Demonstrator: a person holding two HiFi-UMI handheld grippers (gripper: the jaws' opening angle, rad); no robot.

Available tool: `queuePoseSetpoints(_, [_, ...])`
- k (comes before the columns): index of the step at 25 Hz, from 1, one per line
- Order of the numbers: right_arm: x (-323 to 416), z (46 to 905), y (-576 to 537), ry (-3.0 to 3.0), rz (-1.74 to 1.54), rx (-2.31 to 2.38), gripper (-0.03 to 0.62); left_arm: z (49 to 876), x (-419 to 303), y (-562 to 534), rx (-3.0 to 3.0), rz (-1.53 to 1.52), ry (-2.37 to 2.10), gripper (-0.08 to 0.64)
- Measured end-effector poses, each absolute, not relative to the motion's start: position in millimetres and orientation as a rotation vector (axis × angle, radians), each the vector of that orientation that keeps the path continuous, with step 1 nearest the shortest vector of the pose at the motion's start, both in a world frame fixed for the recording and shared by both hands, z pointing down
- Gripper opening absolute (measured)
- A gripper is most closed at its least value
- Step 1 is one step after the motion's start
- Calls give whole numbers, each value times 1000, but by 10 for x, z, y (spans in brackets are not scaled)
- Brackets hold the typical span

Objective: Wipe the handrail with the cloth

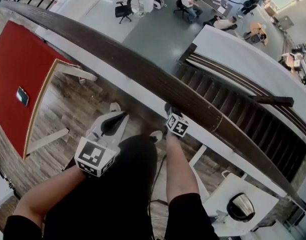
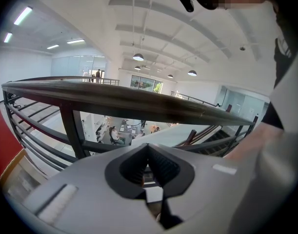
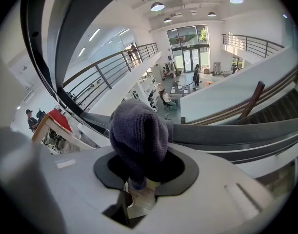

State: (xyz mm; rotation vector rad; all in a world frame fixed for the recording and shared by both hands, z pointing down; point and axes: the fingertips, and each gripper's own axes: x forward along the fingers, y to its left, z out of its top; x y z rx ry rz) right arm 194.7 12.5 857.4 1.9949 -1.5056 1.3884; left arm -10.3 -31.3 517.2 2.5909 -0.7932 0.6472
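The dark brown handrail (image 1: 142,71) runs diagonally from upper left to lower right in the head view. My right gripper (image 1: 171,111) sits just below its near edge, shut on a bunched purple-grey knitted cloth (image 3: 139,133). In the right gripper view the cloth stands out of the jaws beside the handrail (image 3: 236,135); I cannot tell whether it touches. My left gripper (image 1: 117,119) hangs lower left of the rail, apart from it, shut with nothing in it (image 2: 148,150). Its own view has the handrail (image 2: 139,101) above and ahead.
Beyond the railing is an open drop to a lower floor with desks and seated people (image 1: 193,4). A staircase (image 1: 233,104) descends at right. A red-topped table (image 1: 22,64) stands at left, a white table (image 1: 218,199) with a dark round object (image 1: 241,206) at lower right.
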Motion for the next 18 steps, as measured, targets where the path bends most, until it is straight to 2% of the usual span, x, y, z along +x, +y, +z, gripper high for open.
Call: queuePoseSetpoints(18, [2413, 8535, 541, -1397, 1442, 2050, 112, 5135, 212, -139, 2596, 621, -750, 0])
